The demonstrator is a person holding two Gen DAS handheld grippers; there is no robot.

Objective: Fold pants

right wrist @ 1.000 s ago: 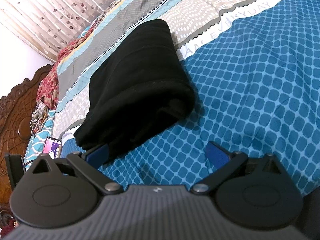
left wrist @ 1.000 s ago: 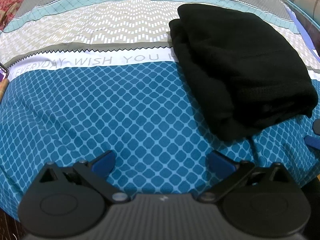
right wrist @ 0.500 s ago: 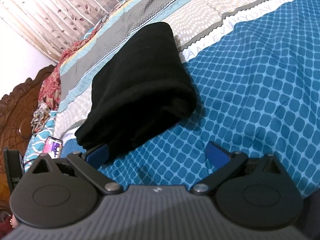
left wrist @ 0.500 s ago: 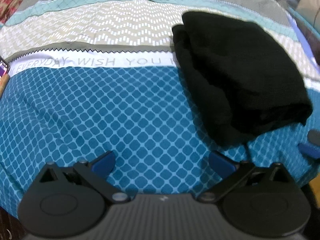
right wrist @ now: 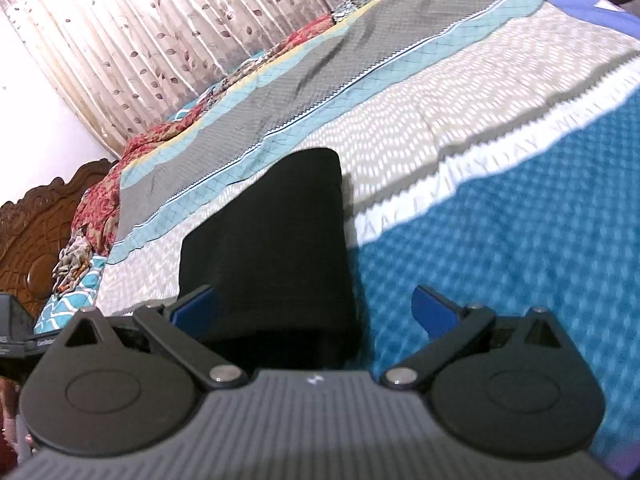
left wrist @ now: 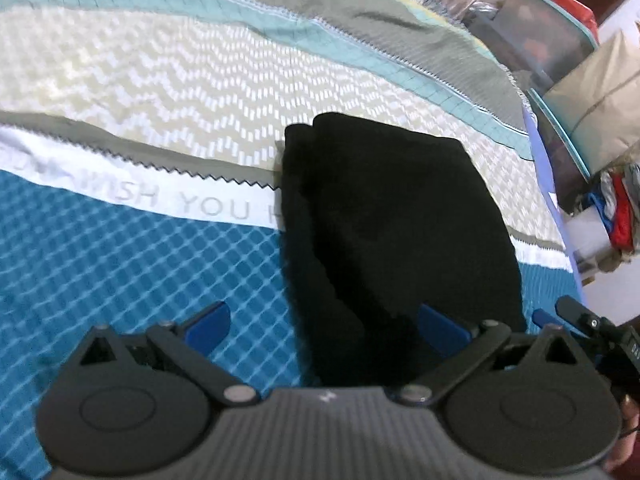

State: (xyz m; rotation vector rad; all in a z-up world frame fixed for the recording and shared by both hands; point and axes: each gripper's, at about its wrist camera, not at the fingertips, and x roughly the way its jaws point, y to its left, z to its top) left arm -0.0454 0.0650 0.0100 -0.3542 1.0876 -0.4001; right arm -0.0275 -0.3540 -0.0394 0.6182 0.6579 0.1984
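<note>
The black, soft-knit pants (left wrist: 392, 232) lie on the bed as a compact, thick rectangular bundle, several layers deep, with stacked folded edges showing along one long side. They sit across the patterned bedspread (left wrist: 140, 264), partly on its blue diamond-print section and partly on the beige zigzag band, covering the end of the white strip printed with grey lettering.

The left gripper (left wrist: 324, 322) hangs over the near end of the bundle with its blue-padded fingers (left wrist: 210, 322) spread wide, one over the bare bedspread and the other above the black cloth. It has hold of nothing. The right gripper (right wrist: 316, 306) is likewise spread wide and empty, the near end of the pants filling the gap between its fingers without being pinched. Its tip also shows at the edge of the left wrist view, just beside the bundle.

Judging by the tidy shape, the folding looks essentially done: the legs seem doubled up into one squared packet and no loose leg trails out. What may remain is little more than a final straightening, or one more fold if a smaller packet is wanted.

Further out stand a leaf-print curtain (right wrist: 168, 32), a carved wooden headboard (right wrist: 36, 232) and stacked storage boxes (left wrist: 560, 40) by the far side of the bed.
</note>
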